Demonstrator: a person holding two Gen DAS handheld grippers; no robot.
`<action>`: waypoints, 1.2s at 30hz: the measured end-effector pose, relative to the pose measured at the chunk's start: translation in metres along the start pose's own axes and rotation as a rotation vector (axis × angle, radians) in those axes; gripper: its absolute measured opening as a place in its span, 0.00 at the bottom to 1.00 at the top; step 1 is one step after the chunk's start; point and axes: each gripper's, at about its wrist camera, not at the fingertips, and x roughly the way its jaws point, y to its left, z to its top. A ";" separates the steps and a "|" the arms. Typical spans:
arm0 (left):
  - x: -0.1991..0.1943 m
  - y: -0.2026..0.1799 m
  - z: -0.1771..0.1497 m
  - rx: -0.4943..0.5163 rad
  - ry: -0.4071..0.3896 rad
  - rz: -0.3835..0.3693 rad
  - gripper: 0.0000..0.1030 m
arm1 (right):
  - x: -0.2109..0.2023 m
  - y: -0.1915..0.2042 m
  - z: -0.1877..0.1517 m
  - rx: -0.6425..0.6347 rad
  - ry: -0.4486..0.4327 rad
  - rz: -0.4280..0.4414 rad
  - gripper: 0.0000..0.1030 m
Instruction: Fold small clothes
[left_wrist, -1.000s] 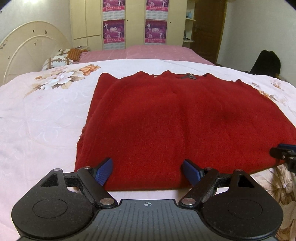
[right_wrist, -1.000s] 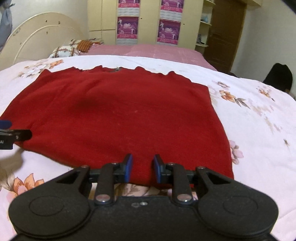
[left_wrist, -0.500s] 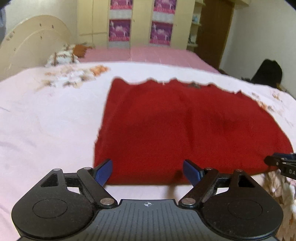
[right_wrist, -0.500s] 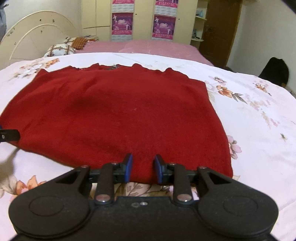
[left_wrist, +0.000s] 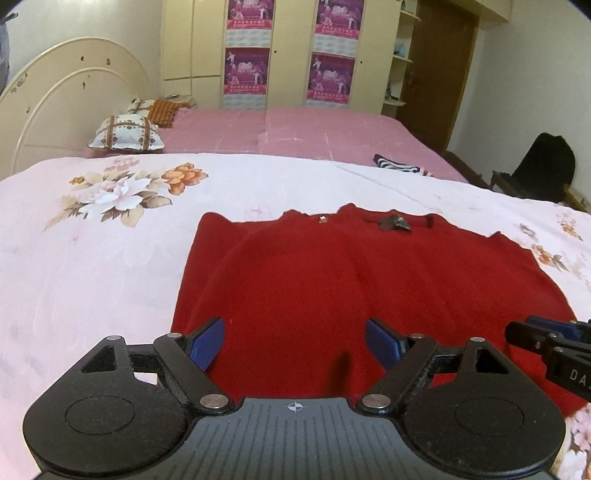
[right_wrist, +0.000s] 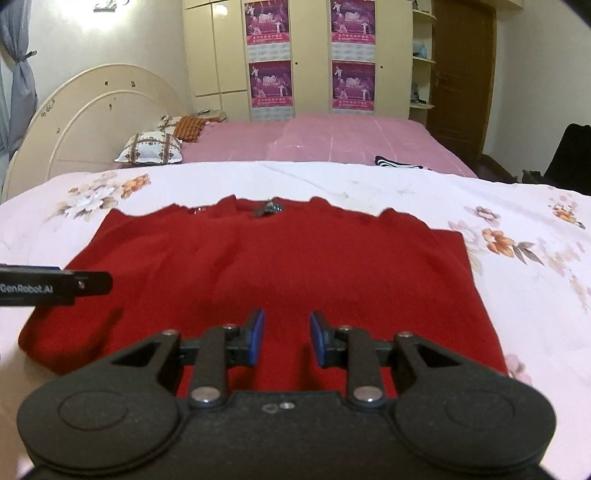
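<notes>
A red knitted sweater (left_wrist: 351, 280) lies flat on the floral bedsheet (left_wrist: 92, 266), its neckline with a small dark tag at the far edge. My left gripper (left_wrist: 295, 341) hovers over the sweater's near left part, jaws wide open and nothing between them. In the right wrist view the sweater (right_wrist: 295, 258) fills the middle. My right gripper (right_wrist: 286, 338) hangs above its near edge with a narrow gap between the blue pads and no cloth pinched. Each gripper's tip shows in the other's view: the right gripper (left_wrist: 546, 336) and the left gripper (right_wrist: 74, 282).
Beyond the floral sheet lies a pink bed (left_wrist: 314, 133) with patterned pillows (left_wrist: 125, 134) by a cream headboard (left_wrist: 66, 96). A striped folded garment (left_wrist: 397, 164) sits at the pink bed's right side. A dark bag on a chair (left_wrist: 543, 170) stands to the right.
Both grippers have lifted and drawn back from the sweater's near hem, so more of the bed and room shows. The sweater has stayed flat.
</notes>
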 end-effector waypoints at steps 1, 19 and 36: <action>0.004 -0.001 0.002 0.002 0.001 0.003 0.80 | 0.004 0.001 0.003 0.003 -0.001 0.004 0.26; 0.054 0.028 -0.005 -0.030 0.043 -0.031 1.00 | 0.051 0.005 0.002 -0.072 0.007 -0.071 0.27; 0.003 0.026 -0.006 0.003 -0.003 -0.019 1.00 | 0.008 0.020 0.009 -0.010 -0.020 0.019 0.31</action>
